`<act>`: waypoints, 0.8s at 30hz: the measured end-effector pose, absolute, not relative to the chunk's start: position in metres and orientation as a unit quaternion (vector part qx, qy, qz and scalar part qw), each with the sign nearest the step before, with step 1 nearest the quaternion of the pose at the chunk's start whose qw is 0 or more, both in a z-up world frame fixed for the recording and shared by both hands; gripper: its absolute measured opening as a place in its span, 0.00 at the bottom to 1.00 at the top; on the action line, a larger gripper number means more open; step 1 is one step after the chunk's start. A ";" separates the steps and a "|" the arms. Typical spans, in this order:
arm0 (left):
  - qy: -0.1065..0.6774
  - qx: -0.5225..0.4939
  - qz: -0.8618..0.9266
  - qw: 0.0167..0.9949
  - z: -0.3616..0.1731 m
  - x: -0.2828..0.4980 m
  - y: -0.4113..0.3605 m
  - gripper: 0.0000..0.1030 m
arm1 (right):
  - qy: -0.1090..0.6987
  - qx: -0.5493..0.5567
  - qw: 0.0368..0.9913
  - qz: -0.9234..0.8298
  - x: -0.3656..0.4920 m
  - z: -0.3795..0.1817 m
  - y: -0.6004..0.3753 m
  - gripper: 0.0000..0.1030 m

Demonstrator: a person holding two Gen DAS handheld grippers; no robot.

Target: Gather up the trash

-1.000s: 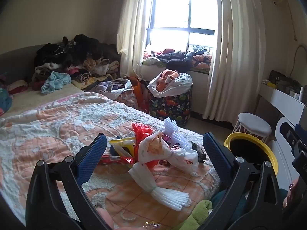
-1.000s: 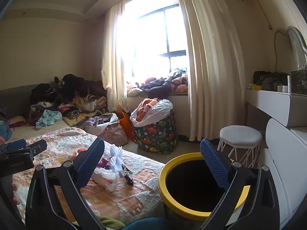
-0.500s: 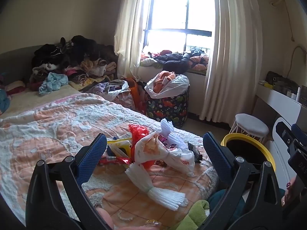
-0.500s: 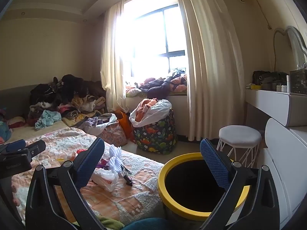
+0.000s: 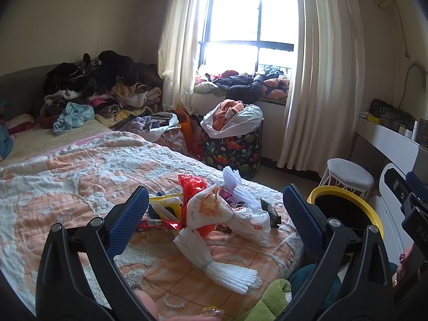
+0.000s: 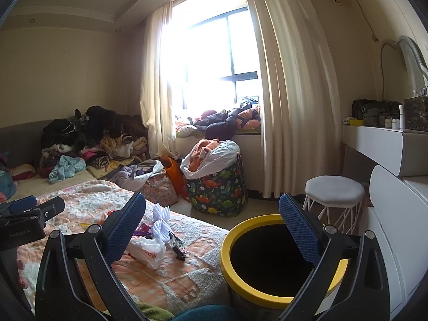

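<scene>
A pile of trash lies on the bed's corner: a white plastic bag (image 5: 230, 214), a red bag (image 5: 191, 183), white foam nets (image 5: 214, 262), and yellow and red wrappers (image 5: 163, 206). My left gripper (image 5: 214, 214) is open and empty, hovering before the pile. The yellow-rimmed bin (image 6: 267, 259) stands on the floor beside the bed; it also shows in the left wrist view (image 5: 345, 208). My right gripper (image 6: 212, 230) is open and empty above the bin's near side. The white bag (image 6: 147, 251) and foam net (image 6: 160, 224) show left of it.
The quilted bed (image 5: 67, 182) holds heaps of clothes (image 5: 93, 88) at its far end. A dinosaur-print laundry basket (image 6: 216, 190) stands by the curtained window. A white stool (image 6: 334, 195) and white dresser (image 6: 385, 149) stand right of the bin.
Both views have drifted slightly; the left gripper has shifted a little so the trash pile sits more centred between its fingers. Nothing has been picked up.
</scene>
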State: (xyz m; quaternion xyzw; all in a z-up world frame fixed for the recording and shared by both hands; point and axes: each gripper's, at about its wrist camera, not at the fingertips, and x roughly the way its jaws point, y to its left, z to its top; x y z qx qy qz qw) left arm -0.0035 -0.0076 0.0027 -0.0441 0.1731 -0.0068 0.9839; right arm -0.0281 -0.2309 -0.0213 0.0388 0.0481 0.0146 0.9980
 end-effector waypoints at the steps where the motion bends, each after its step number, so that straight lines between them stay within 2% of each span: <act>1: 0.173 -0.043 -0.006 0.984 0.003 -0.004 -0.008 0.89 | 0.048 0.039 0.998 0.014 -0.028 -0.021 -0.231 0.94; 24: 0.174 -0.043 -0.008 0.984 0.004 -0.003 -0.011 0.89 | 0.047 0.039 0.998 0.015 -0.028 -0.021 -0.232 0.94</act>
